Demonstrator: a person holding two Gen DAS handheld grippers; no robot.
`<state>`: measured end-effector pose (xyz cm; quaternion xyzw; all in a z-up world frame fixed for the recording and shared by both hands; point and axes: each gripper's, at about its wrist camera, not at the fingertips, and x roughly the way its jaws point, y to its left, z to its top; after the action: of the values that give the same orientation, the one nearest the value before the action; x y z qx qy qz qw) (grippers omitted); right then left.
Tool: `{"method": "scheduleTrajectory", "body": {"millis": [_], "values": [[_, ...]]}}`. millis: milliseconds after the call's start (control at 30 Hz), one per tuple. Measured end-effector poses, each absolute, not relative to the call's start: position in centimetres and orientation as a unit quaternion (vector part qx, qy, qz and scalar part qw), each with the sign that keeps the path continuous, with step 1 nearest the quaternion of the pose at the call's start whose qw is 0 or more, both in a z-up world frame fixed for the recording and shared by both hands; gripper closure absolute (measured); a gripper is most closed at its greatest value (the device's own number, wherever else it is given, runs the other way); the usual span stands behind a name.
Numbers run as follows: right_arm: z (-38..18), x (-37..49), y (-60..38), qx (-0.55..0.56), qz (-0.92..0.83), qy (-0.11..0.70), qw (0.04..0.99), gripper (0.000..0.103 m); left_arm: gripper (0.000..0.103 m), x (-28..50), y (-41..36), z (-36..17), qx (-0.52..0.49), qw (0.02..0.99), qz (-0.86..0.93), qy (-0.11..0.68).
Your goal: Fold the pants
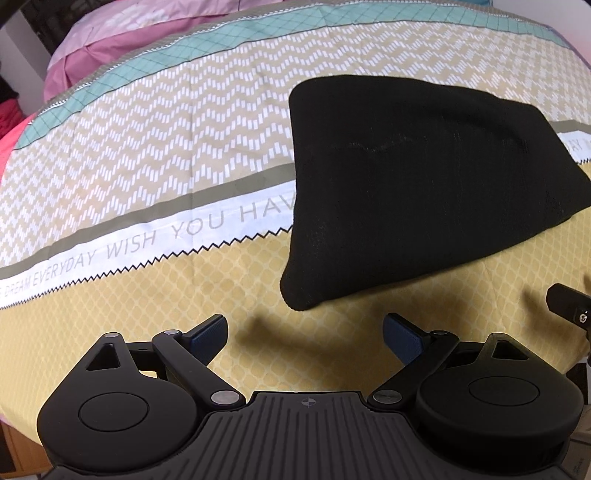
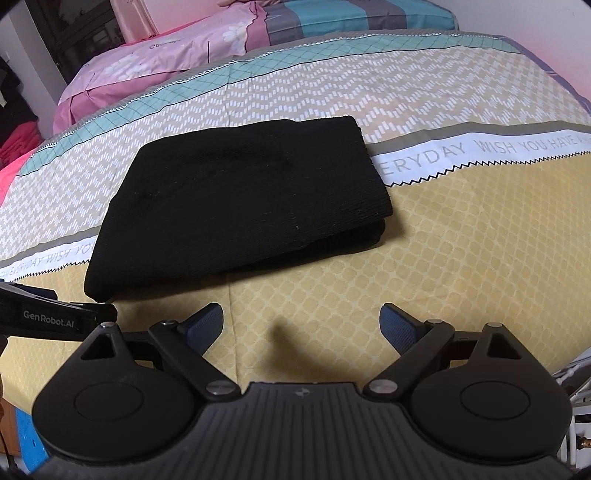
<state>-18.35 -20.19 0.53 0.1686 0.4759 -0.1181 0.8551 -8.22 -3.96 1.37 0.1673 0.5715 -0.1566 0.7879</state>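
Where the two wrist views overlap, they show one pair of black pants [image 2: 240, 199], already folded into a thick, flat rectangle of several layers, lying on a bed [image 2: 424, 266] under a patterned cover with yellow, white and teal bands and a strip of printed lettering. The bundle straddles that lettered strip, its near corner resting on the yellow honeycomb part. Behind the cover are two pillows, a pink one [image 2: 166, 59] and a teal and grey one [image 2: 351, 18].

There are two claws. The left claw [image 1: 304, 338] hovers low over the yellow cover, pointed along the bed, with the near corner of the pants just ahead of it and slightly to its right; its blue-padded fingers [image 1: 208, 338] are spread wide and grip nothing. The right claw [image 2: 301, 326] hangs just as low, near the bed's front edge, the pants lying ahead and to its left, apart from it; its jaws too stand wide apart and empty. In the right wrist view, part of the left claw's body shows at the left edge, beside the pants' near corner
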Motion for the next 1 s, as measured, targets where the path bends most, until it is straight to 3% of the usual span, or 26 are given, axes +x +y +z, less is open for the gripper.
{"method": "scheduleTrajectory", "body": {"millis": [1000], "values": [[-1.5, -16.4, -18.5, 0.142, -0.100, 0.522, 0.835, 0.008, 0.000, -7.6, -5.5, -0.6, 0.164, 0.766, -0.172, 0.598]]}}
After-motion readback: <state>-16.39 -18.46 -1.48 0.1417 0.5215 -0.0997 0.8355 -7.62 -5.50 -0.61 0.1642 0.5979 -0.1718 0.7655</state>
